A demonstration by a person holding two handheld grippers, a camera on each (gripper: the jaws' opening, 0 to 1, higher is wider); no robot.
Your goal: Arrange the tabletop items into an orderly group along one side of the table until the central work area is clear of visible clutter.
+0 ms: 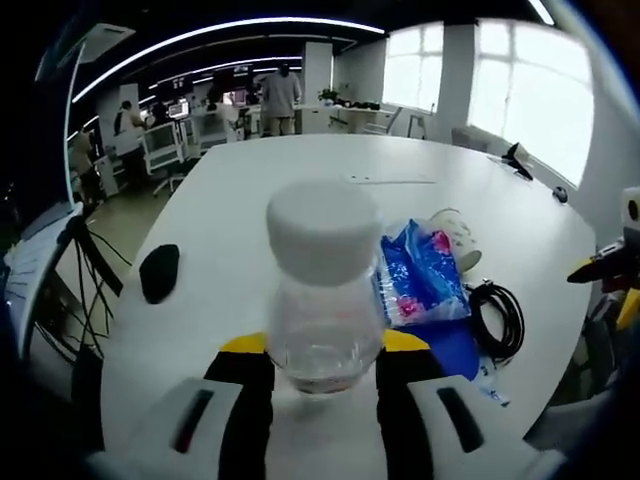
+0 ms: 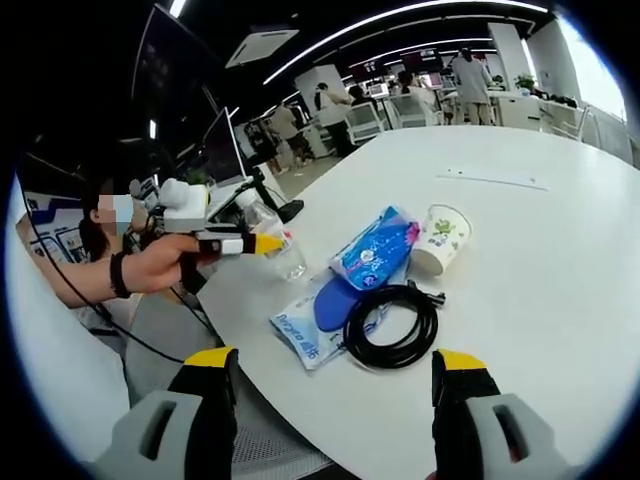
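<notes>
In the left gripper view, a black mouse lies at the left on the white counter. The left tool is clenched around a clear bottle with a white cap. To its right lie a blue packet, a paper cup tipped on its side, and a coiled black cable. In the right gripper view, a hand holds the left tool at the counter's edge, and the right tool is released, hovering near the cable.

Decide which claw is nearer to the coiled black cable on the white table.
Right. The right claw hovers open just before the coiled black cable; the left claw, gripping the clear plastic bottle, sits beyond the blue packets.
</notes>
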